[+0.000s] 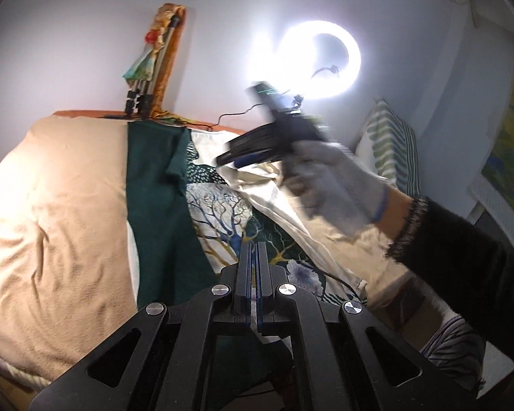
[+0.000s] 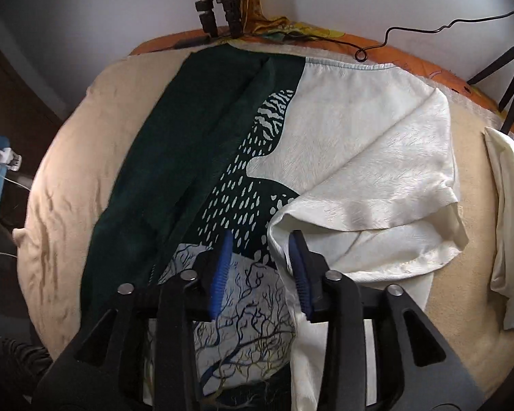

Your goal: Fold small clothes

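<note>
Handling notes, we read it like this:
garment: printed cream-and-green top (image 2: 342, 157) lies spread on the beige blanket (image 2: 72, 178), dark green side toward the tripod legs (image 2: 219, 17), cream side partly folded over with a loose sleeve flap
feel: we judge it light, limp, a bit slick; it will drape and slide, no stiffness to hold a crease
right gripper (image 2: 260, 257): jaws parted, hanging just above the print, nothing between the pads; cream fold edge sits right beside the right-hand pad
left gripper (image 1: 253, 257): jaws clenched together, empty, pointing over the green side
grip point: we'd pinch the cream hem or sleeve edge, both layers, near a corner
risk: single-layer pinch slips; dragging may bunch the blanket
spare: another cream cloth (image 2: 510, 239) lies apart at the blanket's right edge
</note>
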Available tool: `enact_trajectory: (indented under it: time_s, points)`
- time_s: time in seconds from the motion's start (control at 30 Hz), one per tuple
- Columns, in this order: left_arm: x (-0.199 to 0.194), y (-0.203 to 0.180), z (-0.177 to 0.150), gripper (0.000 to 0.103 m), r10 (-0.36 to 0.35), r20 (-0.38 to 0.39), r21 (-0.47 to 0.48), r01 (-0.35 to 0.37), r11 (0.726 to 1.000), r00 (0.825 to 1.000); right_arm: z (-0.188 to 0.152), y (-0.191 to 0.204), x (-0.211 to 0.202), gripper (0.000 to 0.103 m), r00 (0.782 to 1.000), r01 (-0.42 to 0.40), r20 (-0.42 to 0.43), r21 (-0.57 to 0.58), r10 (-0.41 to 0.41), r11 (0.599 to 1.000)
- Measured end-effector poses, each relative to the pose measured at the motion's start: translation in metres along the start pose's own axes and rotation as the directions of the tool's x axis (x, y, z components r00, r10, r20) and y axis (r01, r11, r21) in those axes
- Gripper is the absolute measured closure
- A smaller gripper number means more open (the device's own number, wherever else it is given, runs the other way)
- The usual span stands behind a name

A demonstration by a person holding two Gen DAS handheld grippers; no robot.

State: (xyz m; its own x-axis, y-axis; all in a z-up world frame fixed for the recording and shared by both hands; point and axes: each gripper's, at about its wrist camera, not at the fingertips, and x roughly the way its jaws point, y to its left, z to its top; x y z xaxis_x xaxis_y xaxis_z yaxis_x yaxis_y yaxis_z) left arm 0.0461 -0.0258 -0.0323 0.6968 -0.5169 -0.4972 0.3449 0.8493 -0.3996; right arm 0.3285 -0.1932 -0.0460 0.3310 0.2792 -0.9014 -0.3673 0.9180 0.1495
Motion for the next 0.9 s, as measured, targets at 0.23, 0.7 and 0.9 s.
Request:
enact_trajectory:
  time_s: [0.23, 0.7, 0.9]
  points:
    - [0.003, 0.016, 0.004, 0.103, -0.008, -0.011, -0.054, 0.007, 0.999, 1.0, 0.005, -0.116, -0.05, 0.054, 0.987, 0.116, 0.076, 0.272, -0.142, 0.955]
    - [0.015, 0.021, 0.004, 0.103, -0.014, -0.046, -0.077, 0.01, 0.997, 0.999, 0.024, -0.148, 0.002, 0.054, 0.995, 0.086, 0.005, 0.375, -0.095, 0.923]
    - [0.012, 0.021, 0.005, 0.103, -0.011, -0.042, -0.075, 0.008, 0.997, 0.999, 0.03, -0.145, 0.008, 0.098, 0.989, 0.15, -0.045, 0.352, -0.143, 0.924]
